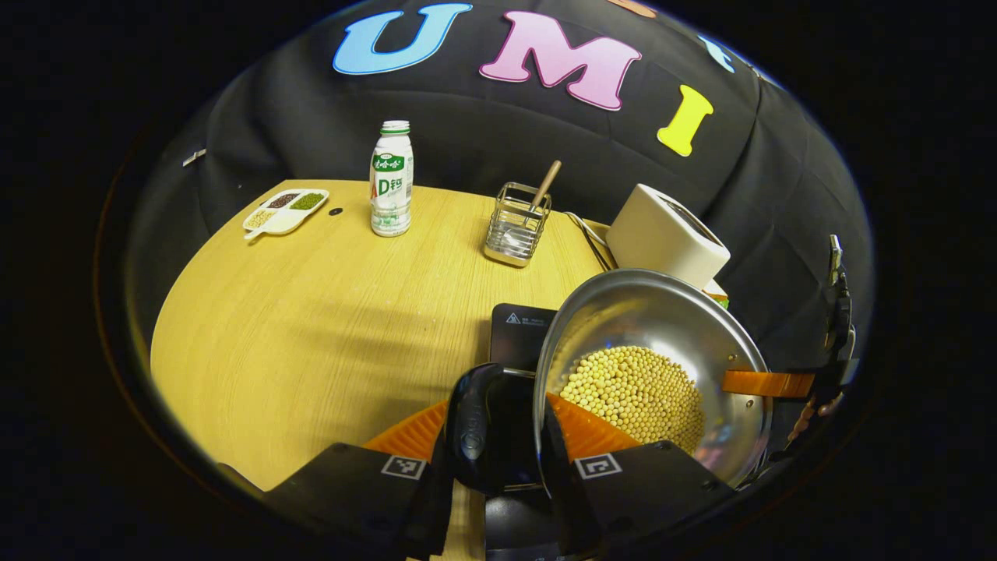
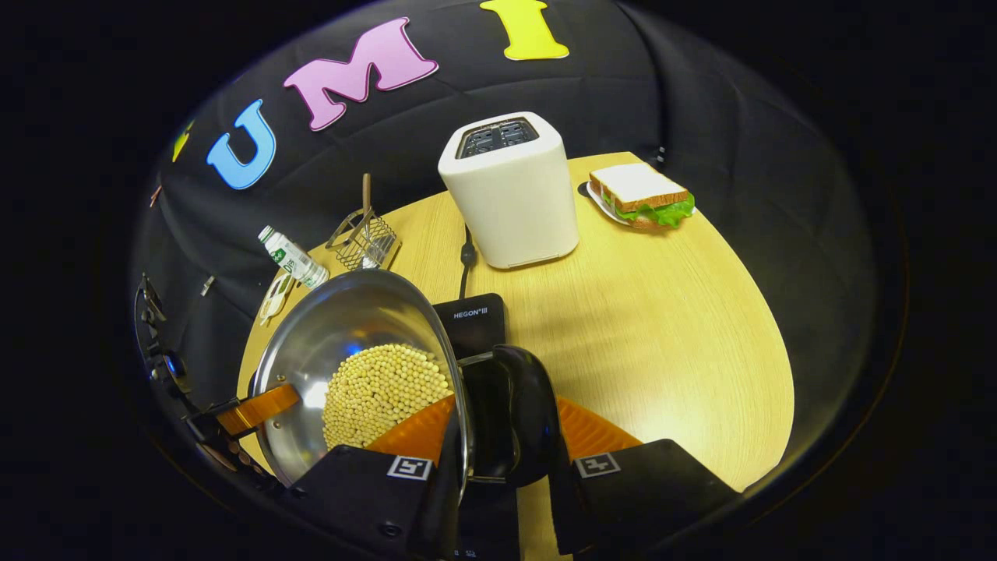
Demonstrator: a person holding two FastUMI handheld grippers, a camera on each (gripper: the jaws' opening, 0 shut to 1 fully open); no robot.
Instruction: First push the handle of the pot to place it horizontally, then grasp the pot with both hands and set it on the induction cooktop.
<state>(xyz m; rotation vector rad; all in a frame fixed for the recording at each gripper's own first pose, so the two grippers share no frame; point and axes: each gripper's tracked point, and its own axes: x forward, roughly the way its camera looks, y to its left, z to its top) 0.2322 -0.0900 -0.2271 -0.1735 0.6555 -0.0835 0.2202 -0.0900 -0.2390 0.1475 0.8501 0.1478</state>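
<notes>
A steel pot (image 1: 646, 312) holding soybeans (image 1: 635, 393) hangs over the black induction cooktop (image 1: 518, 335); I cannot tell whether it rests on it. My left gripper (image 1: 502, 413) is shut on one black side handle (image 1: 479, 425), with one orange finger inside the rim. In the right gripper view the same pot (image 2: 343, 327) shows, and my right gripper (image 2: 502, 413) is shut on the opposite handle (image 2: 518, 413). The cooktop (image 2: 471, 319) lies just beyond. Each view shows the other gripper's orange finger at the far rim (image 1: 767, 383) (image 2: 257, 409).
On the round wooden table (image 1: 311, 327) stand a white toaster (image 2: 510, 191), a sandwich on a plate (image 2: 642, 195), a white bottle (image 1: 391, 191), a wire holder with a wooden-handled utensil (image 1: 516, 226) and a divided dish of beans (image 1: 284, 210). A cable (image 2: 467, 253) runs by the toaster.
</notes>
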